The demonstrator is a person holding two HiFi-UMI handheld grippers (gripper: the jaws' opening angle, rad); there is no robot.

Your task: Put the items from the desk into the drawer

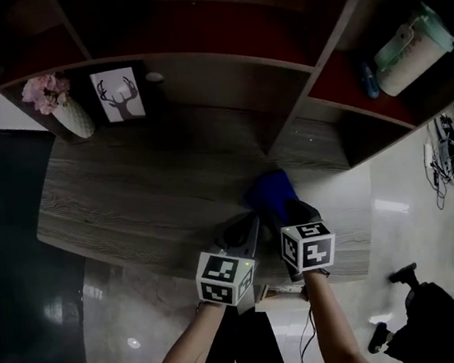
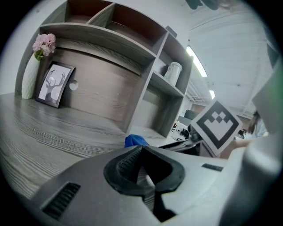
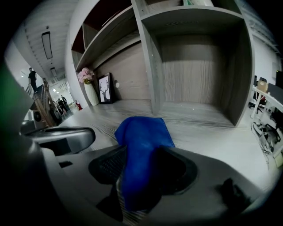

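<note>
A crumpled blue cloth (image 1: 268, 194) lies on the grey wood desk (image 1: 145, 187), near its front right part. In the right gripper view the blue cloth (image 3: 141, 132) rises in a fold and runs back between the jaws of my right gripper (image 3: 142, 150). Those jaws stand apart on either side of it, open. In the head view my right gripper (image 1: 297, 209) sits at the cloth's near edge. My left gripper (image 1: 246, 228) hovers just to its left, over the desk's front edge, with its jaw tips together and nothing between them. The left gripper view has the cloth (image 2: 135, 140) just beyond my left gripper (image 2: 141, 150).
A white vase with pink flowers (image 1: 73, 114) and a framed deer picture (image 1: 119, 95) stand at the back left against the shelf unit (image 1: 279, 70). A lidded jar (image 1: 409, 49) sits in a right-hand shelf compartment. Glossy floor lies below the desk front.
</note>
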